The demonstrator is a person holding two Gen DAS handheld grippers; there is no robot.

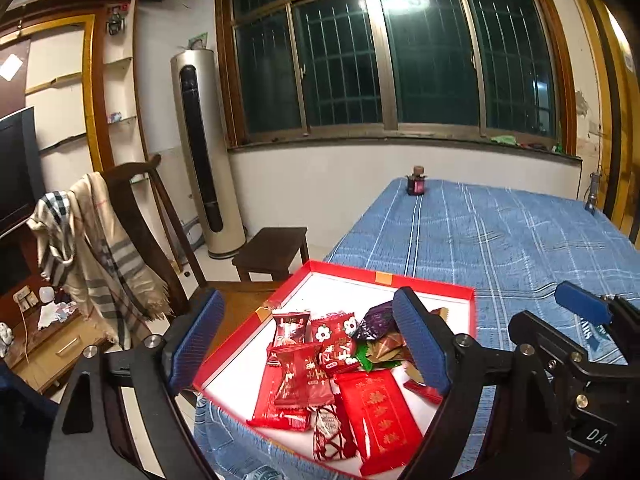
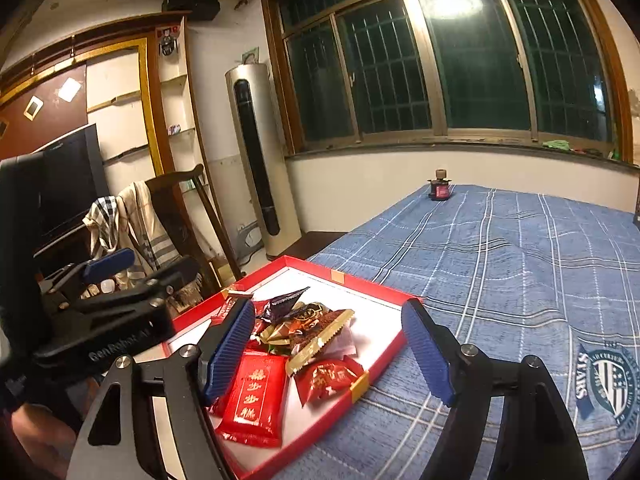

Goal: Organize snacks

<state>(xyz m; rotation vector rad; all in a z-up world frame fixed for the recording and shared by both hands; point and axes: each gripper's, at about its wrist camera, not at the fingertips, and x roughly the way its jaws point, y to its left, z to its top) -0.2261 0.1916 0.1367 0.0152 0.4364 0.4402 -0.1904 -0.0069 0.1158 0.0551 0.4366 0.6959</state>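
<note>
Both grippers, left gripper [image 1: 308,346] and right gripper [image 2: 332,354], are wide open and empty over the red box [image 1: 472,312] of snacks [image 1: 320,364]. Next, probably pick one, toward 12 o'clock.

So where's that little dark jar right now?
The little dark jar stands alone at the far corner of the blue checked tablecloth, under the window, well beyond the red tray of snacks in both views.

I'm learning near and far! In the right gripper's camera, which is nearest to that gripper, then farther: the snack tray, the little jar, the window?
1. Snack tray: just below the right gripper.
2. Little jar: table's far end.
3. Window: back wall.
</note>
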